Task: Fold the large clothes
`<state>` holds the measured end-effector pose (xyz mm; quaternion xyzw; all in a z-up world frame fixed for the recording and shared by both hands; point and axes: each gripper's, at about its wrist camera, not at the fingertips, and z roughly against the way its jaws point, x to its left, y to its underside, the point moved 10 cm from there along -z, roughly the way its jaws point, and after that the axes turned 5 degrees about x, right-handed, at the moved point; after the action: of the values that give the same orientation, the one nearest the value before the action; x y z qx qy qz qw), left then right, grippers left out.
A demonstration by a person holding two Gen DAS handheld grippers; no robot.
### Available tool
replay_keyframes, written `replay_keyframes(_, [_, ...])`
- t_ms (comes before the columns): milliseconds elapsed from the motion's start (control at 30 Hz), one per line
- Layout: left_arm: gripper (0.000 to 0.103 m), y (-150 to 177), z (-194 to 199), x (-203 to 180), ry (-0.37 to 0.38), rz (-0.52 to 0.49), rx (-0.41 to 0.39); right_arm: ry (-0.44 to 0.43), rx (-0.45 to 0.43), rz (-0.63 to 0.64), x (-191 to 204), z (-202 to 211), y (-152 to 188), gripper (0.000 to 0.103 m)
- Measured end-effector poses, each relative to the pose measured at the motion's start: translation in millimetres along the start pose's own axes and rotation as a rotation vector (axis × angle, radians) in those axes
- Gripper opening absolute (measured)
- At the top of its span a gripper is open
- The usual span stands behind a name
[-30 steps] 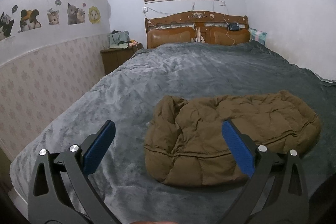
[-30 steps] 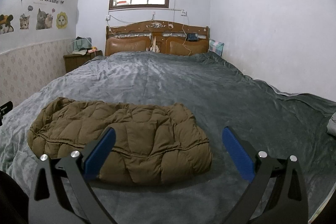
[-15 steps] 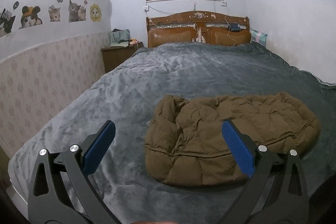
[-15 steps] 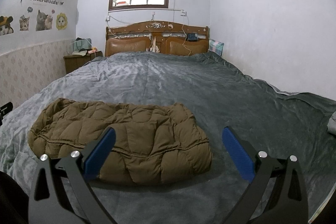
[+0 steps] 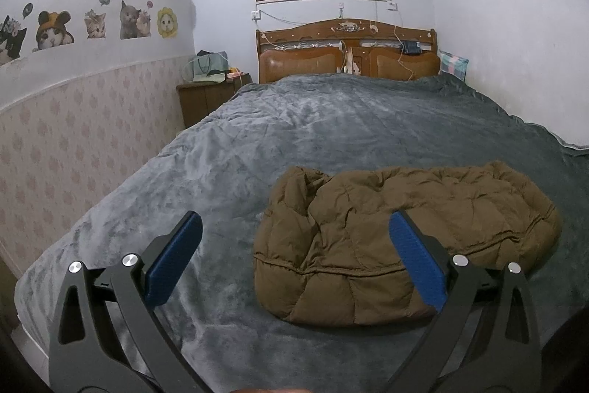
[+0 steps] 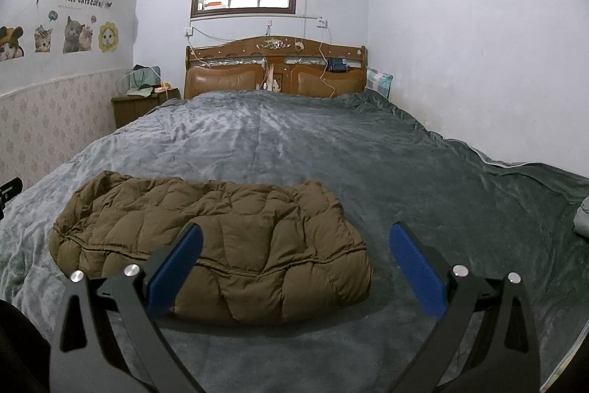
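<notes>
A brown puffer jacket lies on the near part of the grey blanket that covers the bed, already gathered into a compact, puffy rectangle with its long side running left to right. Both tools hang above the near edge of the bed, clear of the cloth. The left gripper has its blue pads spread wide and holds nothing; through it the jacket's left end sits between the fingers and a little beyond them. The right gripper is likewise spread wide and empty, with the jacket's right end showing between and to the left of its fingers.

Judging by the bundle's shape, the folding looks largely done: no sleeves trail out, and a stitched hem runs along the near side. Whether the layers underneath are square cannot be told from these low, distorted views, so it may want one more fold or only a tidy.

If another fold is wanted, each gripper would need to drop to its own end of the bundle, close on the thick edge, and carry one end across to the other. The padding is springy and slippery, so a shallow pinch would likely slip off.

At the far end stand the wooden headboard and a nightstand to the left.
</notes>
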<state>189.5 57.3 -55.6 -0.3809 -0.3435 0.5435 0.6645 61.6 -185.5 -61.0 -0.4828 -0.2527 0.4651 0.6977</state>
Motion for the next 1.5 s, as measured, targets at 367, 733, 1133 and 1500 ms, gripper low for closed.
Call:
replay_keyframes(367, [0.1,2.3,0.5,0.1,-0.001,0.005,0.003,0.0,0.0,-0.001,-0.1,0.4,-0.8,0.101])
replay_keyframes(733, [0.1,3.1,1.4,-1.7,-0.005,0.006,0.008,0.0,0.0,0.002,-0.9,0.2,0.6,0.101])
replay_keyframes(1133, [0.1,3.2,3.9,-2.8,-0.009,0.005,0.01,-0.001,0.001,-0.001,-1.0,0.4,0.2,0.101])
replay_keyframes(1500, [0.1,2.6,5.6,-4.2,-0.012,0.001,0.012,-0.001,0.002,0.002,-1.4,0.1,0.5,0.101])
